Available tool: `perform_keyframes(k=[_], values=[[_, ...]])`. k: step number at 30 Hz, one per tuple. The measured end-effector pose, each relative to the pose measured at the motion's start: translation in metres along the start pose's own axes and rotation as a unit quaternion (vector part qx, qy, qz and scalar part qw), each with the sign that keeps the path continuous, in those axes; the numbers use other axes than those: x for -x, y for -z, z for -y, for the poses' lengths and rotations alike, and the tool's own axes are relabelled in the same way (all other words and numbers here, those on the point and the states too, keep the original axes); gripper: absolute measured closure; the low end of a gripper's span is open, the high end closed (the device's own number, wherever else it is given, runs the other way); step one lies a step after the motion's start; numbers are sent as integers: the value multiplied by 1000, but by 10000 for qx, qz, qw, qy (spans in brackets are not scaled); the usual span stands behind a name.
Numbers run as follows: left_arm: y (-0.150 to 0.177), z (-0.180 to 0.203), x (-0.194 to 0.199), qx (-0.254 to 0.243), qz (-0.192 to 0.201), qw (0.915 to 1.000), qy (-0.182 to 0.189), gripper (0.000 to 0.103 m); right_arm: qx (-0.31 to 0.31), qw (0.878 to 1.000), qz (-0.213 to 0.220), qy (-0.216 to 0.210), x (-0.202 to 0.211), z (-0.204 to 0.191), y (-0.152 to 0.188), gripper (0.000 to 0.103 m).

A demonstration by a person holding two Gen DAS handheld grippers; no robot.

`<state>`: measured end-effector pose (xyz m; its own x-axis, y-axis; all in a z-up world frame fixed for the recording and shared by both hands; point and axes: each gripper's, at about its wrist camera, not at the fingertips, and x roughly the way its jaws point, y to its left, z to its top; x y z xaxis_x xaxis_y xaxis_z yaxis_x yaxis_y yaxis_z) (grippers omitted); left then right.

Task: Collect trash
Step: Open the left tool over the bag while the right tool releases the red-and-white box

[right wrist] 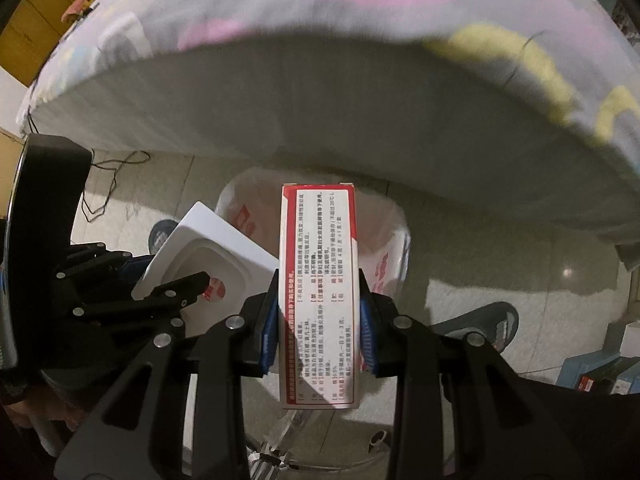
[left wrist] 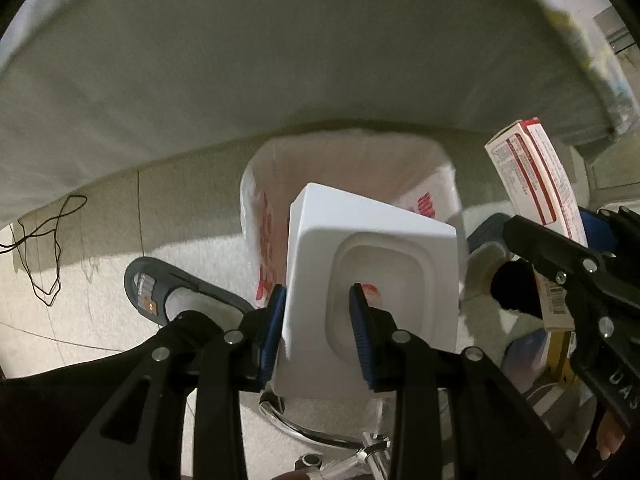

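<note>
My left gripper [left wrist: 318, 294] is shut on a white moulded packaging tray [left wrist: 372, 248] and holds it tilted above a trash bin lined with a white bag with red print [left wrist: 264, 216]. My right gripper [right wrist: 318, 280] is shut on a long red-and-white medicine box [right wrist: 318, 280], upright above the same bin [right wrist: 390, 248]. The box also shows in the left wrist view [left wrist: 536, 176], at the right. The white tray shows in the right wrist view [right wrist: 208, 248], at the left. The bin's inside is mostly hidden by the two items.
A bed mattress [left wrist: 280, 60] overhangs behind the bin. Dark slippers [left wrist: 160, 292] [right wrist: 484, 324] lie on the tiled floor on either side. A black cable [left wrist: 44, 248] lies at the left. Boxes [right wrist: 604, 372] sit at the right. A chrome chair base [left wrist: 320, 432] is below.
</note>
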<state>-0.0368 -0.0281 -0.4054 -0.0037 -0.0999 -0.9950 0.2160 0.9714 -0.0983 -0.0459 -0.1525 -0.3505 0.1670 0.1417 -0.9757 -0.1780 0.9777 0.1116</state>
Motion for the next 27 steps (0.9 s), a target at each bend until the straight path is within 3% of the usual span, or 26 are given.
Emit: perform_keyframes(k=[16,18,19,21,23,25,27], values=[[-10,-1,-68,-317,-567,9976,-221,66,-235,9959,-863,-132,-92,9,-11,71],[-11,0,-75,-335,-629,9972,-207,57,-328,9945,-967,-246,-103,13,-12,70],[-11,0,-77,-350,-673,9969,-211,42,-401,9933,-1032,-327,-109,14,-13,70],[-11,-2,-81,-351,-695,9967,-233,22,-424,9925,-1103,-318,-116,16,-12,67],[-11,-5,-82,-302,-745,9966,-153,21,-462,9920,-1125,-345,-121,18,-11,45],[-10,-8,-83,-274,-747,9966,-197,11,-512,9915,-1131,-393,-121,20,-11,40],[-11,-10,-80,-226,-662,9973,-217,10,-560,9912,-1136,-390,-119,22,-11,30]])
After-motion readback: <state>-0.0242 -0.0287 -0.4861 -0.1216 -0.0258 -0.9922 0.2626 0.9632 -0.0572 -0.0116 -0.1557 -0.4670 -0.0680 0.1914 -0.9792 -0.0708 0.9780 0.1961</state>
